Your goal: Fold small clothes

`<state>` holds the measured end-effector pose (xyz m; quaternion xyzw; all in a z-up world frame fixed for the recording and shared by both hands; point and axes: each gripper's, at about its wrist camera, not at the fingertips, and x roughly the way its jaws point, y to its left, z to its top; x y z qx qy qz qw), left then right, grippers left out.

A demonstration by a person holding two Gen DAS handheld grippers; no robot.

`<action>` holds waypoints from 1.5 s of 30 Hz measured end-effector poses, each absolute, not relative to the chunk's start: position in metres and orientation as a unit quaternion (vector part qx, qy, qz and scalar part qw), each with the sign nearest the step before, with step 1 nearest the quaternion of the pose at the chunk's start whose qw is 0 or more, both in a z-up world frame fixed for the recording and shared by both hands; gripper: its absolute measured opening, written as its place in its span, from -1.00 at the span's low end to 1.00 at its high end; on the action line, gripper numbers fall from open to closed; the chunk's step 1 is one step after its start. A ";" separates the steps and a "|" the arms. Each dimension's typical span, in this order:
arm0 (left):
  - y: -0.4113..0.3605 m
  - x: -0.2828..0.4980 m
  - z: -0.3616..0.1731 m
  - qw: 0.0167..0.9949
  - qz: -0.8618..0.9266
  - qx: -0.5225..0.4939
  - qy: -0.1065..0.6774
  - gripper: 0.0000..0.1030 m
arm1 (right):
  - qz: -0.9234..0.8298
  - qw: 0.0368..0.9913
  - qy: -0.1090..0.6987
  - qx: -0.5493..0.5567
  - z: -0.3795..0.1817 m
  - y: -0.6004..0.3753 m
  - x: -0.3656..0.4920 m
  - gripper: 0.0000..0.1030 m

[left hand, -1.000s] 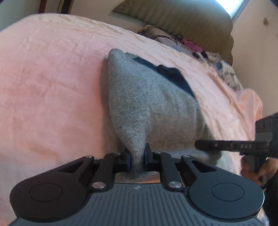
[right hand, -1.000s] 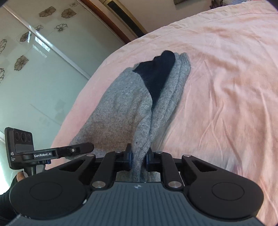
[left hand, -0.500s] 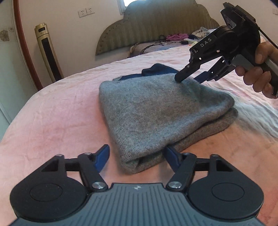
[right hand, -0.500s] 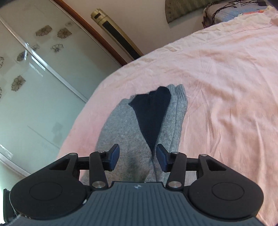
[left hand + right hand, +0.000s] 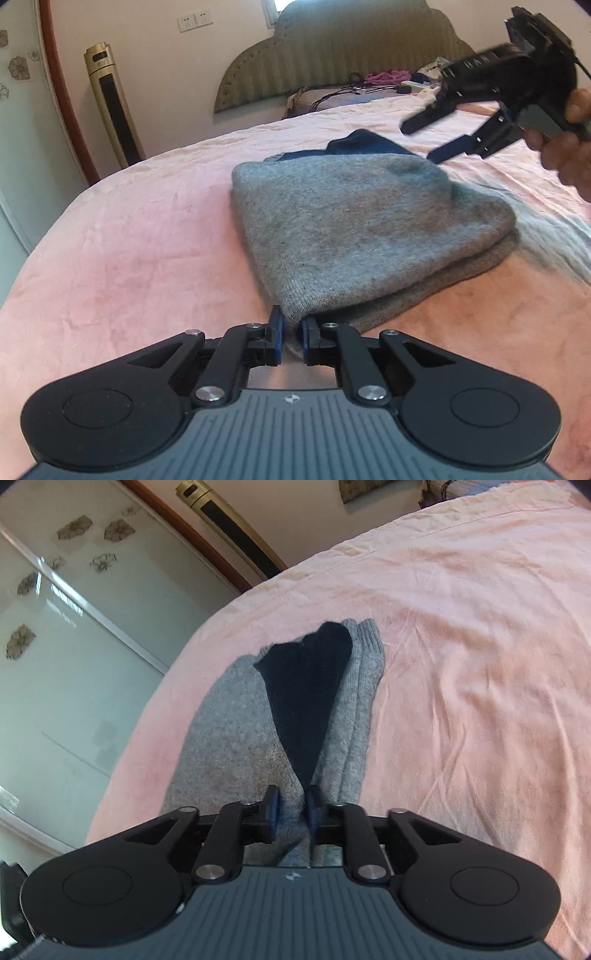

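- While I watch the left wrist view, the grey knit garment (image 5: 362, 229) lies folded double on the pink bed sheet (image 5: 129, 258). It is a soft, fuzzy, rounded slab with a thick rolled edge along its right side.
- My left tool (image 5: 291, 334) is clenched on the garment's near corner, and the knit is pinched between the blue pads.
- Half a second ago those jaws stood wide apart on either side of that corner.
- A dark blue piece (image 5: 364, 142) pokes out at the garment's far end.
- My right tool (image 5: 417, 143) is blurred above that far end, held by a bare hand (image 5: 565, 147), and its black fingers look parted.
- A slim gold column (image 5: 110, 107) stands against the wall beside the ribbed, scalloped headboard (image 5: 332, 55).
- From the right wrist view, the garment (image 5: 229, 731) runs away from me as a long, speckled grey strip with ribbed cuffs at the far end.
- The dark blue piece (image 5: 306, 686) forms a smooth wedge down its middle.
- My right tool (image 5: 292, 806) shows a narrow gap with grey knit in it. I cannot tell whether it is gripping the knit.
- That gap was clearly wider half a second ago.
- The creased sheet (image 5: 480, 664) fills the right side, and a frosted glass door (image 5: 74, 646) with flower decals fills the left.
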<state>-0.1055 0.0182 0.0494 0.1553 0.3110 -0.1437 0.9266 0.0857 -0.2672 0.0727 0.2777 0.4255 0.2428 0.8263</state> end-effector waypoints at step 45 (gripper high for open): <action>0.012 -0.069 0.040 0.915 -0.206 0.052 0.344 0.40 | 0.254 0.841 0.410 0.244 0.074 -0.206 0.083 0.47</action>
